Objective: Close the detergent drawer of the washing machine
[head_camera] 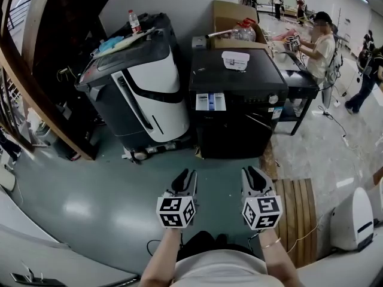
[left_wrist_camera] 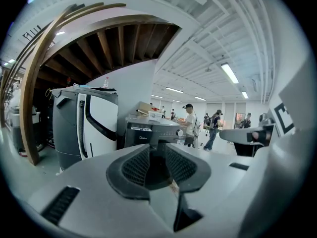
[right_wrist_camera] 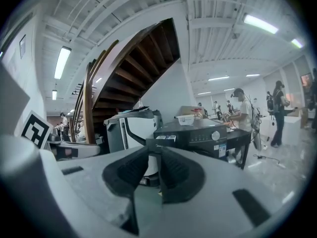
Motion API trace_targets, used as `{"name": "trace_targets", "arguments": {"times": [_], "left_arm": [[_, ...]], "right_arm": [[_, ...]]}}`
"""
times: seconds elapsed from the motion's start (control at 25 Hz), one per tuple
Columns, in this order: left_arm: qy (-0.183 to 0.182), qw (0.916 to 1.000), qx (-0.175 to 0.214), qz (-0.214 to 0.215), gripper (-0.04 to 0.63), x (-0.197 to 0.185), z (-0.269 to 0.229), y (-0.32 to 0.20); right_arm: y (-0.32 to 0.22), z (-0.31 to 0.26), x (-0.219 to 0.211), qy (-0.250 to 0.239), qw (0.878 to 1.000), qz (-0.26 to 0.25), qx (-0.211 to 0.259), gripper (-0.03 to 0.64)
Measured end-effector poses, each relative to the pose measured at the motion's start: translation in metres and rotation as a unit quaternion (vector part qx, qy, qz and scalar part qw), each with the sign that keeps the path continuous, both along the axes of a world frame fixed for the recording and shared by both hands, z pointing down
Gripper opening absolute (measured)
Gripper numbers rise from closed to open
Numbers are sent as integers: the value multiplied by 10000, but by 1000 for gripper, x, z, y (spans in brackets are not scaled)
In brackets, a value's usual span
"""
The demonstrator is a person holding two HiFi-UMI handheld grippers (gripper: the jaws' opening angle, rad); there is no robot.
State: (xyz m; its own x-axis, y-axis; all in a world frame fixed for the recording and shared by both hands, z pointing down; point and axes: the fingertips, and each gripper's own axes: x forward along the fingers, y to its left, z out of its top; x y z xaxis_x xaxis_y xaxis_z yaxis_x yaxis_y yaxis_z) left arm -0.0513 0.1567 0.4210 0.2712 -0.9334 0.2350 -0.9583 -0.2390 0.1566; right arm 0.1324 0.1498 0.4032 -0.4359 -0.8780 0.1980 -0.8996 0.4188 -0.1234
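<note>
The black washing machine (head_camera: 239,82) stands across the floor ahead of me, and its detergent drawer (head_camera: 210,101) sticks out of the front at the upper left, showing white and blue compartments. Both grippers hover over the grey floor well short of it. The left gripper (head_camera: 184,181) is open, with a narrow gap between its pads and nothing in it; in the left gripper view it (left_wrist_camera: 157,150) points at the machine (left_wrist_camera: 148,133). The right gripper (head_camera: 256,181) looks shut and empty; in the right gripper view it (right_wrist_camera: 153,155) points just left of the drawer (right_wrist_camera: 166,138).
A grey and white appliance (head_camera: 143,82) stands left of the washer, with a wooden staircase (head_camera: 36,94) further left. A white container (head_camera: 235,60) lies on the washer top. A person (head_camera: 320,46) works at a table on the right. A slatted wooden board (head_camera: 299,214) lies on the floor.
</note>
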Motion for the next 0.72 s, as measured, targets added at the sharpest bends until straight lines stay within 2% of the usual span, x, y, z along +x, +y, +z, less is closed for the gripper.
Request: {"name": "trace_targets", "arguments": {"times": [0.16,0.72], "left_arm": [[-10,10000,-42,-23,93,1,4,0],[-80,9997,-215,-65,127,-5,18,-30]], "right_arm": [[-2,4,3,19,10000,1,-31,89],[-35,26,-8,7,9995,-77,-320,91]]}}
